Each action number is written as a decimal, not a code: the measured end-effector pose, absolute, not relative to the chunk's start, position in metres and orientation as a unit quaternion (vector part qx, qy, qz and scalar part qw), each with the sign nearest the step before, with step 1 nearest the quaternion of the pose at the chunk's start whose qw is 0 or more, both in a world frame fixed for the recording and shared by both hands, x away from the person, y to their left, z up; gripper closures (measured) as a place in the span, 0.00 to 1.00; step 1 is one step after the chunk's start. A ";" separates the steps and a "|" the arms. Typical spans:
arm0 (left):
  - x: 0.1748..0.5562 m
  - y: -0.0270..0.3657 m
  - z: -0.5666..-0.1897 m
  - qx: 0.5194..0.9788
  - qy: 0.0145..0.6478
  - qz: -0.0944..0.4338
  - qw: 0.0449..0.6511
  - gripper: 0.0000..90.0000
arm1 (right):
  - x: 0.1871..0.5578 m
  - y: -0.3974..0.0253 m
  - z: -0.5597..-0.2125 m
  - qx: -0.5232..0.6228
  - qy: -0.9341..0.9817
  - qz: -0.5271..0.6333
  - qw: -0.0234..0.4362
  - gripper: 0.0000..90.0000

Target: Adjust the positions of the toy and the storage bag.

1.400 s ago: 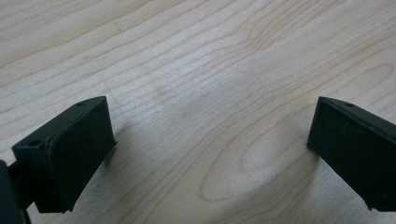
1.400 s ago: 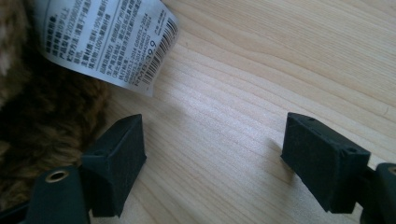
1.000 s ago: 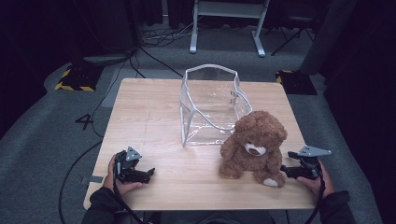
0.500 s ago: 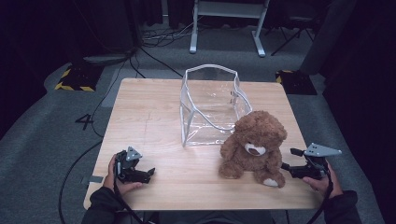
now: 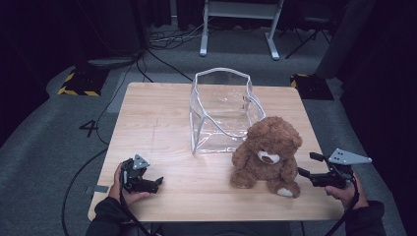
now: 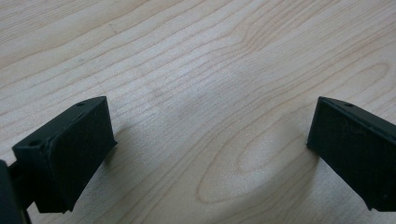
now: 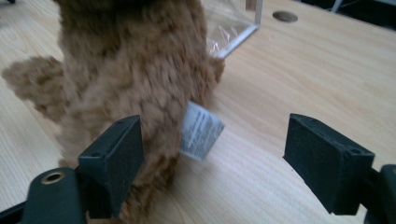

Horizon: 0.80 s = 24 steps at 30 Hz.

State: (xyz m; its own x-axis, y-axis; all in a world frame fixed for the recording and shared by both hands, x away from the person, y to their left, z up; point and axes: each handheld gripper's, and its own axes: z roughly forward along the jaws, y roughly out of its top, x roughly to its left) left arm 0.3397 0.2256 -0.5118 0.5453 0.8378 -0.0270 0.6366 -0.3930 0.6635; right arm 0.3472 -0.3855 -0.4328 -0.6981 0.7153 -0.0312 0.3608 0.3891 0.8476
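Note:
A brown teddy bear (image 5: 267,155) sits upright on the wooden table (image 5: 162,123), just in front of a clear plastic bag (image 5: 221,108) that stands open. My right gripper (image 5: 306,165) is open beside the bear's side, at the table's right edge. In the right gripper view the bear (image 7: 135,70) and its white label (image 7: 200,130) lie close ahead, the left jaw near the fur, nothing gripped. My left gripper (image 5: 156,183) rests open low over the table near the front left corner, with bare wood (image 6: 210,116) between its jaws.
Beyond the table lies grey floor with black cables (image 5: 162,61), a yellow-and-black striped block (image 5: 78,81) at the left and a white stand (image 5: 236,27) at the back. A round hole (image 7: 284,16) marks the tabletop past the bag.
My right gripper has drawn back a little to the right, away from the bear. The left gripper, the bear and the bag have stayed put.

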 end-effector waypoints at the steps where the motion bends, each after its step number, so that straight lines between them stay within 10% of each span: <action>1: 0.340 0.226 -0.512 0.819 0.450 0.159 0.318 0.01 | 0.347 -0.384 -0.430 0.329 0.808 0.446 0.200 0.22; 24: 0.339 0.225 -0.512 0.817 0.452 0.160 0.319 0.01 | 0.371 -0.340 -0.412 0.284 0.828 0.449 0.181 0.19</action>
